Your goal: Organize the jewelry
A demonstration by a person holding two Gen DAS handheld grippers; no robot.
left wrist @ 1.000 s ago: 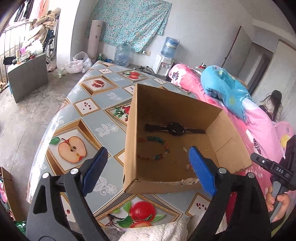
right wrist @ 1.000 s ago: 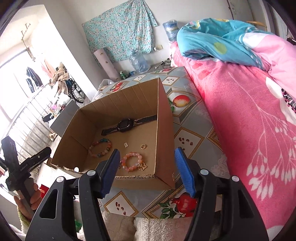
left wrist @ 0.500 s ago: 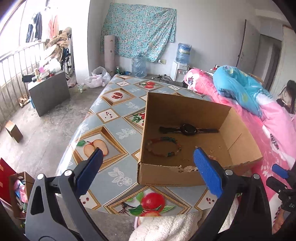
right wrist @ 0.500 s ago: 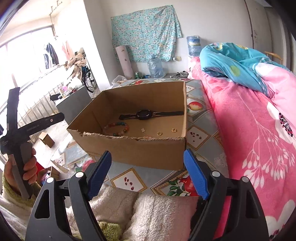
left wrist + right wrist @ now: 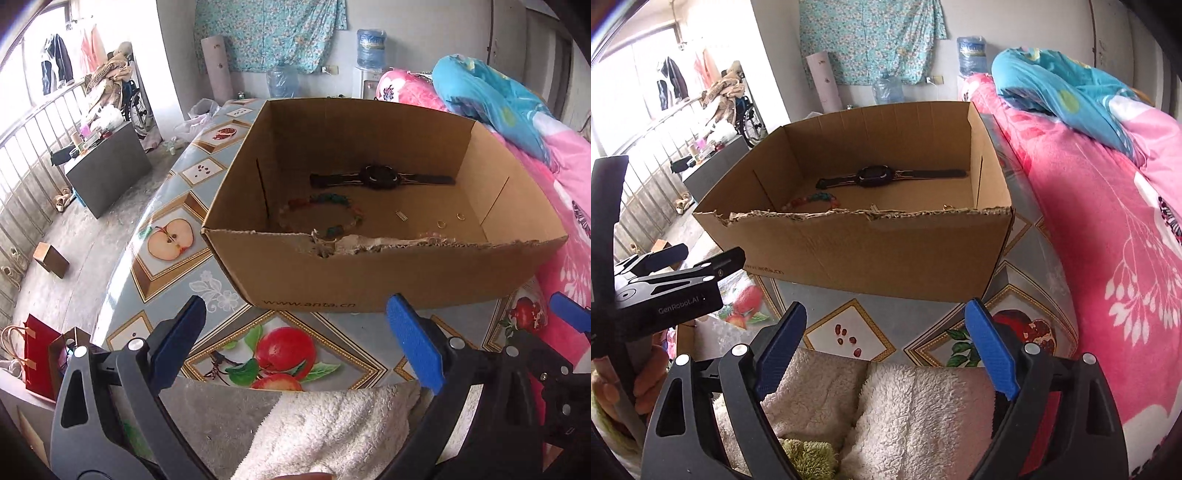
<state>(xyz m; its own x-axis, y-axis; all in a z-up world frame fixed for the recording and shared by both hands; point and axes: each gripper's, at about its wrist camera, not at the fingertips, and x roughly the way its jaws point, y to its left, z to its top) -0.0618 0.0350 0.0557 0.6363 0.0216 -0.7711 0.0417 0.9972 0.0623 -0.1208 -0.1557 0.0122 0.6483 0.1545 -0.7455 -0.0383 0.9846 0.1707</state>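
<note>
Your left gripper [image 5: 295, 343] hangs with jaws wide and nothing between them. Your right gripper [image 5: 886, 349] has jaws that have just been opening and now stand wide, also bare. Both sit short of the cardboard box [image 5: 369, 277] on the counter [image 5: 173, 206]. Inside lie a black watch [image 5: 380, 177], a beaded bracelet [image 5: 321, 214] and two small gold rings [image 5: 441, 223].

Bright daylight from blown-out window [image 5: 646, 74] at left; soft shadows; sharp centre, strong fisheye bending, dark corners.
</note>
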